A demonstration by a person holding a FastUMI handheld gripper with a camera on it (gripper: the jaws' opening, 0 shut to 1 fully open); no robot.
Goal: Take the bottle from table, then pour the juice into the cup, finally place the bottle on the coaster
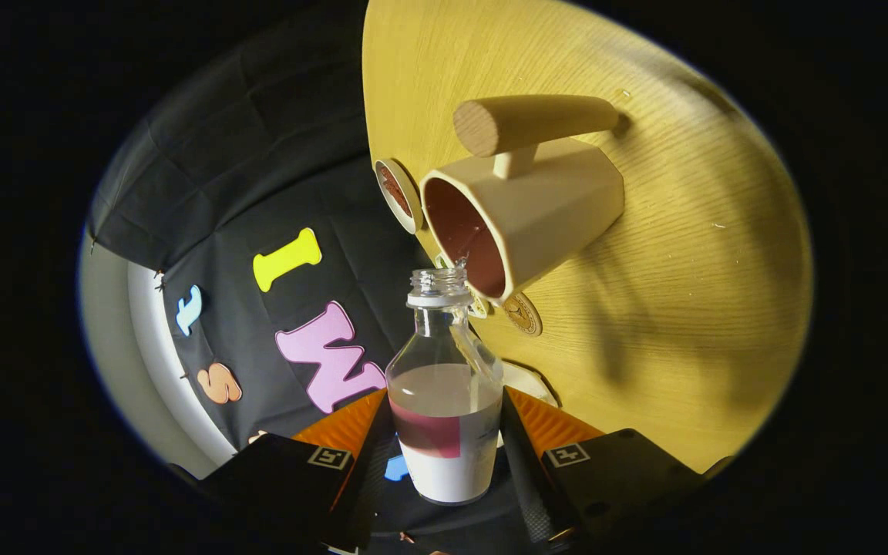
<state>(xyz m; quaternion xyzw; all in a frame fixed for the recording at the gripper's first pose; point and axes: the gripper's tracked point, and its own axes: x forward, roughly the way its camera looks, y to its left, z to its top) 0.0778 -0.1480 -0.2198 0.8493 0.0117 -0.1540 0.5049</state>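
My gripper (444, 455) is shut on a clear glass bottle (444, 385) with a white label, both fingers pressing its lower body. The bottle has no cap and is tipped over, with pale liquid lying in its body and running along the neck. Its mouth (438, 282) sits right at the rim of a cream cup (525, 212) with a reddish-brown inside and a round wooden handle (533, 122). The cup stands on the wooden table (667, 308). A round coaster (398, 194) with a reddish centre lies on the table just beyond the cup.
A small round brown disc (523, 314) lies on the table by the cup's rim, near the table edge. The table's edge runs close behind the bottle neck, with the booth's black cloth wall (259, 193) beyond it.
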